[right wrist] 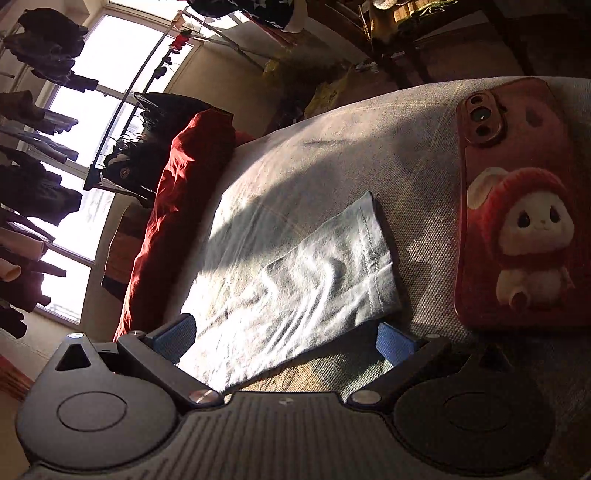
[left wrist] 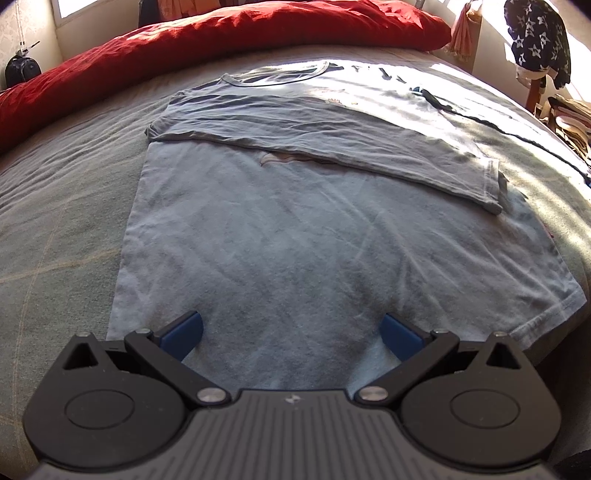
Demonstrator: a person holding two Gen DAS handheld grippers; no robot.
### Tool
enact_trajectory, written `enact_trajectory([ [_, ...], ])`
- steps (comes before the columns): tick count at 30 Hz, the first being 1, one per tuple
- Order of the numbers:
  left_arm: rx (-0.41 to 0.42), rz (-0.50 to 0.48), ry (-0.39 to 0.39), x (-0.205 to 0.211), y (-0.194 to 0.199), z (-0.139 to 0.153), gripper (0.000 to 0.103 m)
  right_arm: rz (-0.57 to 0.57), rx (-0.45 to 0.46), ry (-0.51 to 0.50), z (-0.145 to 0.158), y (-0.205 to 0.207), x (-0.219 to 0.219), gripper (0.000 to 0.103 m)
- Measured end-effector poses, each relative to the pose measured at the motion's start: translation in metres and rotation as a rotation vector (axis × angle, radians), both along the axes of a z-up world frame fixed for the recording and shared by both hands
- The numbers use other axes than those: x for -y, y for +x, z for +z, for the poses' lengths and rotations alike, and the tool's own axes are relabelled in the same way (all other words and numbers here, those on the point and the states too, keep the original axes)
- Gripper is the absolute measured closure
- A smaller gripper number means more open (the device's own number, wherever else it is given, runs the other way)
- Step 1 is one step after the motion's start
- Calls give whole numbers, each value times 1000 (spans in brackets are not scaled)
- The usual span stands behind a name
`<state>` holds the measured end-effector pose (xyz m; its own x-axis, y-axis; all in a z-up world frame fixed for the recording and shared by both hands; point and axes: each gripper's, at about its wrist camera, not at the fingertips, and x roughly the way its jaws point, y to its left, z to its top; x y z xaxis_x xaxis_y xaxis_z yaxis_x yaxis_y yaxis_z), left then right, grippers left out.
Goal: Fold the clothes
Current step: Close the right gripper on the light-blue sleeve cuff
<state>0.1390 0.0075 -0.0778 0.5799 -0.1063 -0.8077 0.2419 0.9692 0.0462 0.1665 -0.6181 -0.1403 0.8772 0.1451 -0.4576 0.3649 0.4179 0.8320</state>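
A pale blue T-shirt (left wrist: 295, 229) lies flat on the bed, with its upper part and one sleeve (left wrist: 480, 177) folded across the chest. My left gripper (left wrist: 291, 332) is open just above the shirt's bottom hem, its blue pads wide apart with nothing between them. In the right wrist view, a sleeve (right wrist: 332, 266) of the shirt lies in sunlight on the bed. My right gripper (right wrist: 288, 339) is open at that sleeve, one blue pad on either side of the cloth, not closed on it.
A red duvet (left wrist: 221, 33) is bunched along the far side of the bed (left wrist: 55, 221). A phone in a red rabbit case (right wrist: 517, 206) lies on the bed right of the sleeve. Clothes hang on a rack (right wrist: 40, 147) by the window. A dark star-patterned garment (left wrist: 535, 40) hangs at the far right.
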Motion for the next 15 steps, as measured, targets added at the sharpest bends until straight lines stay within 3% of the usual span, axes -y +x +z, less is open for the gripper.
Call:
enact_trajectory([
  [4, 3, 0, 0, 1, 1, 0, 1, -91, 31, 20, -3, -2, -3, 0],
  [15, 3, -3, -3, 3, 2, 0, 1, -161, 62, -27, -7, 24, -21, 0],
])
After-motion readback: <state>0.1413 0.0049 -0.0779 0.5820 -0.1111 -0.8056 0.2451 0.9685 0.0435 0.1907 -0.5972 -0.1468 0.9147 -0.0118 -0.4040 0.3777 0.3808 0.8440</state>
